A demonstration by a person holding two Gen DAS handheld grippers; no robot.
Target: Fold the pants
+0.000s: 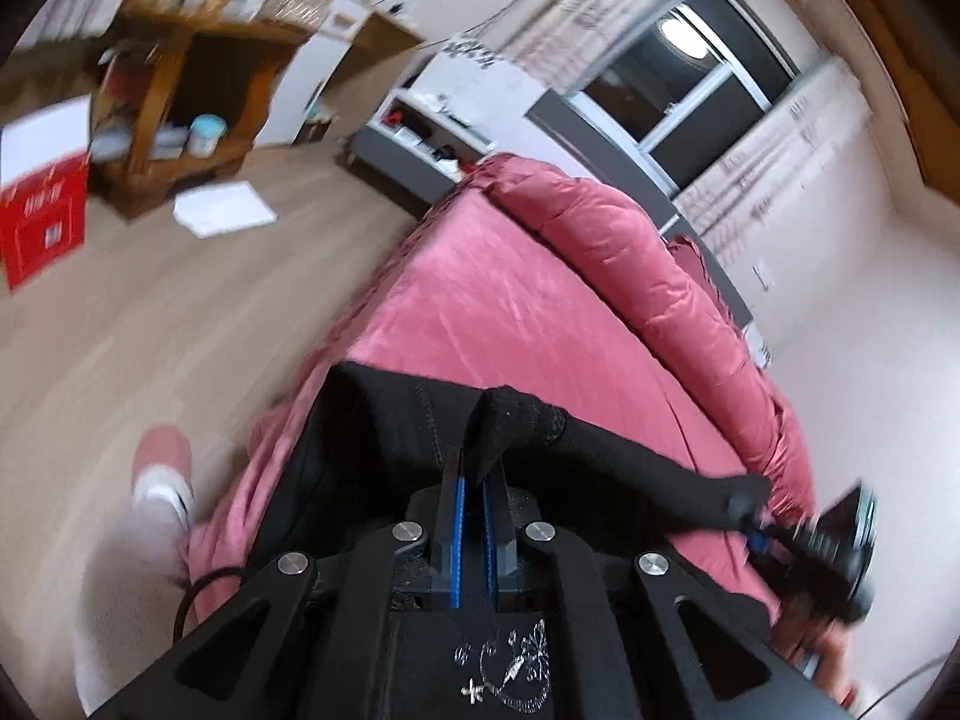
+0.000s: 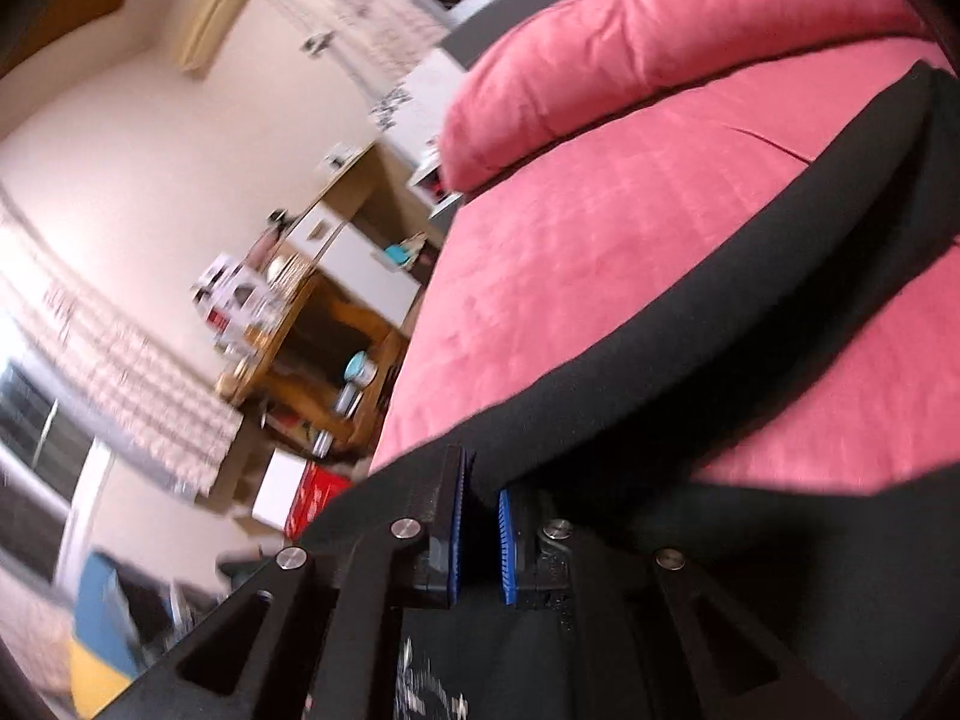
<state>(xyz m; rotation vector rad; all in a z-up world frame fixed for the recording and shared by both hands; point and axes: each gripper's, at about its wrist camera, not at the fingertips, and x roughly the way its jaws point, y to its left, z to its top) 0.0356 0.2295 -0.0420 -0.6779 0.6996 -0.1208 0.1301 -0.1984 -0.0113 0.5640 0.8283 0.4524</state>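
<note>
Holding the black pants [image 1: 372, 420] at two points, both grippers stand low over the pink bed [image 1: 480, 300]. The left gripper [image 1: 474, 480] has its jaws narrow, and a fold of black cloth stands up between the blue pads, so it grips the pants. The right gripper [image 2: 477, 516] also has its jaws close together; in its own view the edge of the pants [image 2: 720, 312] runs into the gap between the pads, and it seems to pinch that edge. In the left view the right gripper [image 1: 756, 525] shows at the right edge of the picture, blurred, with a taut strip of cloth leading to it.

I judge the task is at an early or middle stage: the pants are lifted partly off the bed and stretched between the two tools, and no finished fold lies flat yet. Laying the cloth over itself and smoothing it is left to do.

A white embroidered pattern [image 1: 516, 666] shows on the cloth below the left gripper; it looks like flowers, not letters. Farther away, a red box [image 1: 42, 222] on the floor [image 1: 150, 324] carries white marks, too blurred to read. Beyond the bed a pink duvet [image 1: 630, 264] lies rolled.
</note>
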